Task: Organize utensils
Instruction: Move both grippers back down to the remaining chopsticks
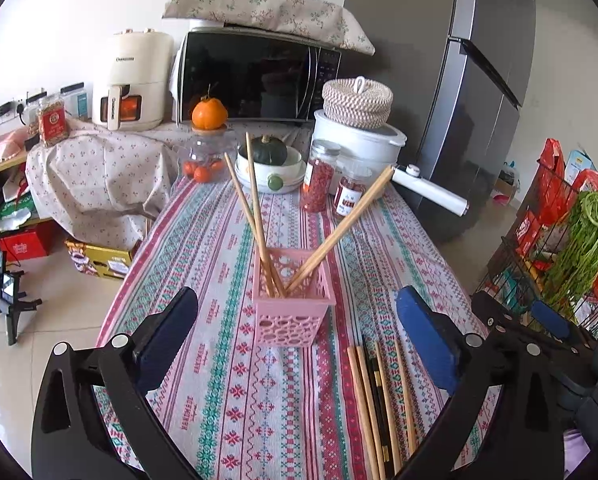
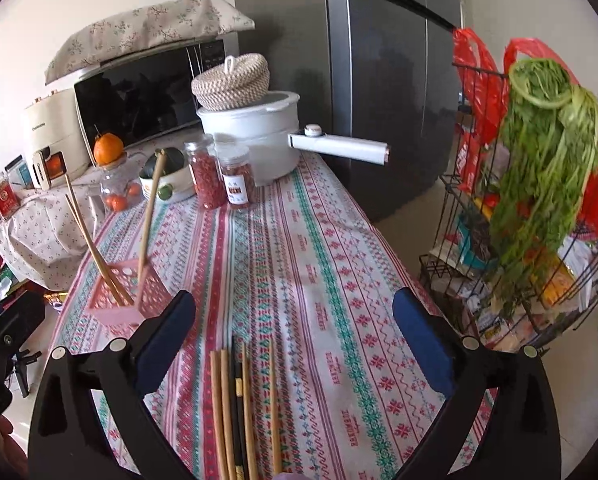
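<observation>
The left gripper (image 1: 295,320), with black arms and blue pads, is seen at the bottom of its view with jaws spread wide and nothing gripped; the pink perforated plastic basket (image 1: 293,312) stands between them, further off, at frame centre, with wooden chopsticks (image 1: 255,216) leaning in it. The right gripper (image 2: 295,320) is likewise spread and empty. A row of loose wooden and black chopsticks (image 2: 239,412) is laid flat on the patterned striped tablecloth (image 2: 319,260) at the lower middle of that frame, below its jaws.
</observation>
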Available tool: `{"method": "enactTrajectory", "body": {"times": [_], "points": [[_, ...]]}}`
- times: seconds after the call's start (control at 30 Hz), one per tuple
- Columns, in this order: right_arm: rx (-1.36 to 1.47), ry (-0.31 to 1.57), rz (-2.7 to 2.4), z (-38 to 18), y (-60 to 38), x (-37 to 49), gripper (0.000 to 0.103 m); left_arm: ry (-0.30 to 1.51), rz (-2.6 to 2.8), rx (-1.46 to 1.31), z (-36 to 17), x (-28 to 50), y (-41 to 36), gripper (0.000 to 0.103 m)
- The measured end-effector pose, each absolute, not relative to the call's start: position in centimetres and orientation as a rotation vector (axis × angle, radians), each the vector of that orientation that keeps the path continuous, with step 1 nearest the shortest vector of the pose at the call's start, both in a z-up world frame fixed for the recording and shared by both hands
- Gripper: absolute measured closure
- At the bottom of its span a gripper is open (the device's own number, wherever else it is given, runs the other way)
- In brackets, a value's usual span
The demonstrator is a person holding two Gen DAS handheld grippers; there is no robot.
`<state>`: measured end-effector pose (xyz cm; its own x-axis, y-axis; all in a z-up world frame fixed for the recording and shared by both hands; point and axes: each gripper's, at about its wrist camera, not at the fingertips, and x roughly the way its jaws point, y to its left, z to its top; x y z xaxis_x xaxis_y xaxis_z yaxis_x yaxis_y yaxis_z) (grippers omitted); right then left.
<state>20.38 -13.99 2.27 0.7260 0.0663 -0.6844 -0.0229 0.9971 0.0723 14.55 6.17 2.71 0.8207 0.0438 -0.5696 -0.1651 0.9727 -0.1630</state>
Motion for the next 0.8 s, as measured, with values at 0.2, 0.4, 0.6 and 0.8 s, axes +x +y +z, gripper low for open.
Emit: {"method": "enactTrajectory", "body": {"times": [0.2, 0.4, 0.6, 0.8], "points": [[0.055, 0.815, 0.021, 0.7, -14.8, 20.1, 0.007, 0.653, 0.118, -0.227, 1.3, 14.6, 6.4, 0.008], [0.057, 0.86, 0.01, -0.5, -15.5, 19.8, 0.007, 0.699, 0.123, -0.232, 0.3, 14.6, 6.4, 0.008], [0.055, 0.917, -0.013, -1.8, -16.4, 19.7, 0.007, 0.751, 0.121, -0.225, -0.9, 14.8, 6.1, 0.008], [0.106, 1.002, -0.067, -3.8, -19.0, 19.5, 0.007, 0.862, 0.096, -0.259, -2.9, 15.7, 6.2, 0.007]]}}
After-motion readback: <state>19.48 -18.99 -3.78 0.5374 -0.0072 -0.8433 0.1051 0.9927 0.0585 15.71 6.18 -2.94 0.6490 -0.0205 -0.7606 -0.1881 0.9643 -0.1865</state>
